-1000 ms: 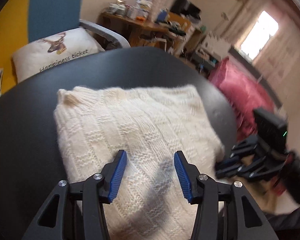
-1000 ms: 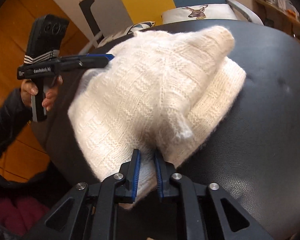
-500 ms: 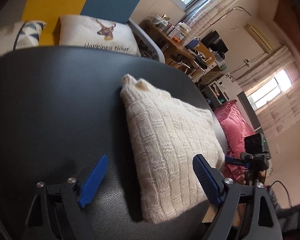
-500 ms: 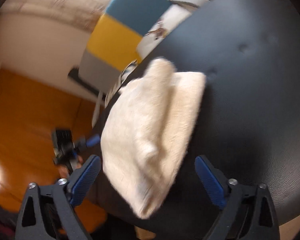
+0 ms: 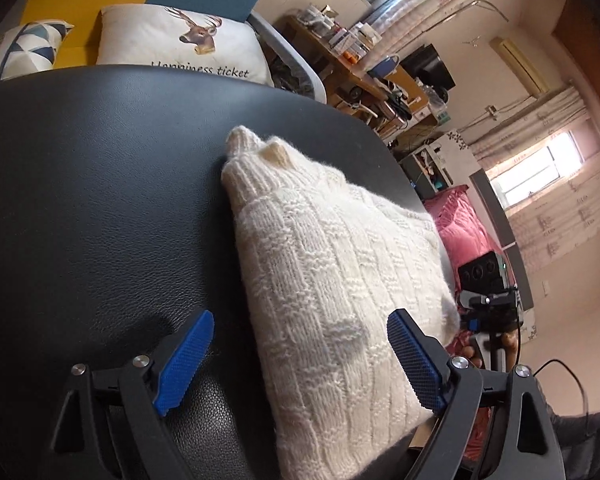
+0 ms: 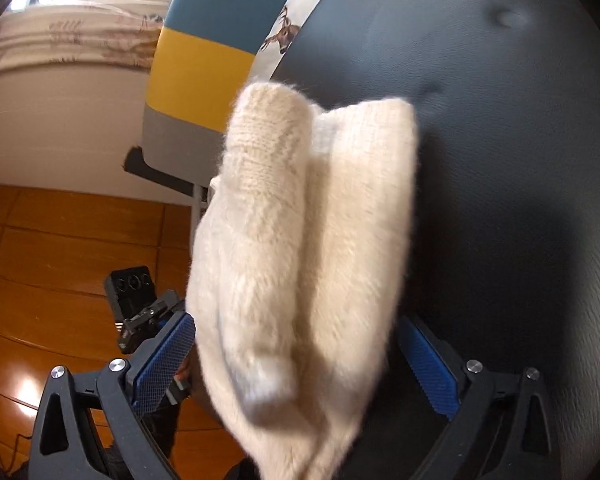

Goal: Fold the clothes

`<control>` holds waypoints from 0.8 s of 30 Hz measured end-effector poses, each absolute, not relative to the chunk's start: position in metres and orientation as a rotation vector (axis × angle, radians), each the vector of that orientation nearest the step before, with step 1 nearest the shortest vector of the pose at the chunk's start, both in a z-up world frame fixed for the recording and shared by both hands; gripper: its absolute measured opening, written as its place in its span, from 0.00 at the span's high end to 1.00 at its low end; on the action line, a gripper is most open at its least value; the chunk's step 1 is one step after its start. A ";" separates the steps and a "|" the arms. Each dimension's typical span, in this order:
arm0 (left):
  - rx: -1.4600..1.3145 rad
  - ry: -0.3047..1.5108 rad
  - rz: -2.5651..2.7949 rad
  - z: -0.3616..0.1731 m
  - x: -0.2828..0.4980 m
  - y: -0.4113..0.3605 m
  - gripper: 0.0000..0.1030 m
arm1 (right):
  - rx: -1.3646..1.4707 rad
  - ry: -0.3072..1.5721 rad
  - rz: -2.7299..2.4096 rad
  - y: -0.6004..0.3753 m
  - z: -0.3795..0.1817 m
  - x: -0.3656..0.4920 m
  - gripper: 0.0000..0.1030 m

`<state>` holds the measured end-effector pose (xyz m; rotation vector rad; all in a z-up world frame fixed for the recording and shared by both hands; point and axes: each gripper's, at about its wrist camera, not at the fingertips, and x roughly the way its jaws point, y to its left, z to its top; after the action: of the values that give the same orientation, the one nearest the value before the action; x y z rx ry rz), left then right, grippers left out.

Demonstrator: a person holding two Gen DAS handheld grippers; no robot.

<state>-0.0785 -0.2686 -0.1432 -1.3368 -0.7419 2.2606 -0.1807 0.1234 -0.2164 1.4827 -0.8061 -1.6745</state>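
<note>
A cream knitted sweater (image 5: 332, 280) lies folded into a thick bundle on a round black leather seat (image 5: 100, 200). My left gripper (image 5: 300, 360) is open, its blue pads wide apart on either side of the bundle's near end, holding nothing. In the right wrist view the same sweater (image 6: 312, 240) fills the middle, its near edge hanging over the seat (image 6: 520, 160) rim. My right gripper (image 6: 296, 364) is open too, pads spread on both sides of that near edge. Each gripper shows small in the other's view, the right gripper (image 5: 488, 304) past the sweater and the left gripper (image 6: 140, 308) below the seat's edge.
A white deer-print cushion (image 5: 180, 48) and a patterned cushion (image 5: 24, 48) rest on a yellow, blue and grey chair (image 6: 204, 60) behind the seat. A cluttered desk (image 5: 360, 68) and a pink bedspread (image 5: 464, 232) lie beyond. Orange wooden floor (image 6: 60, 248) surrounds the seat.
My right gripper let go of the sweater's edge and opened wide. My left gripper opened wider and swung so that the bundle lies to the right of the seat's middle.
</note>
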 end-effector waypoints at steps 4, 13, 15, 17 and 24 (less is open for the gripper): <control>-1.334 -0.773 2.226 -0.147 -0.083 -0.270 0.13 | 1.529 -0.692 -1.708 0.110 -0.209 -0.177 0.02; -1.399 -0.710 2.172 -0.153 -0.095 -0.257 0.13 | 1.561 -0.631 -1.740 0.101 -0.207 -0.172 0.26; -1.425 -0.706 2.158 -0.158 -0.098 -0.252 0.13 | 1.555 -0.578 -1.770 0.097 -0.204 -0.169 0.40; -1.429 -0.702 2.156 -0.161 -0.098 -0.248 0.14 | 1.547 -0.541 -1.791 0.094 -0.201 -0.167 0.52; -1.319 -0.670 2.297 -0.145 -0.070 -0.241 0.57 | 1.480 -0.419 -1.823 0.073 -0.184 -0.159 0.62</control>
<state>-0.0701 -0.2413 -0.1454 -1.3188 -0.6697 2.2974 -0.1590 0.0727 -0.1841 1.4799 -0.4190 -1.8227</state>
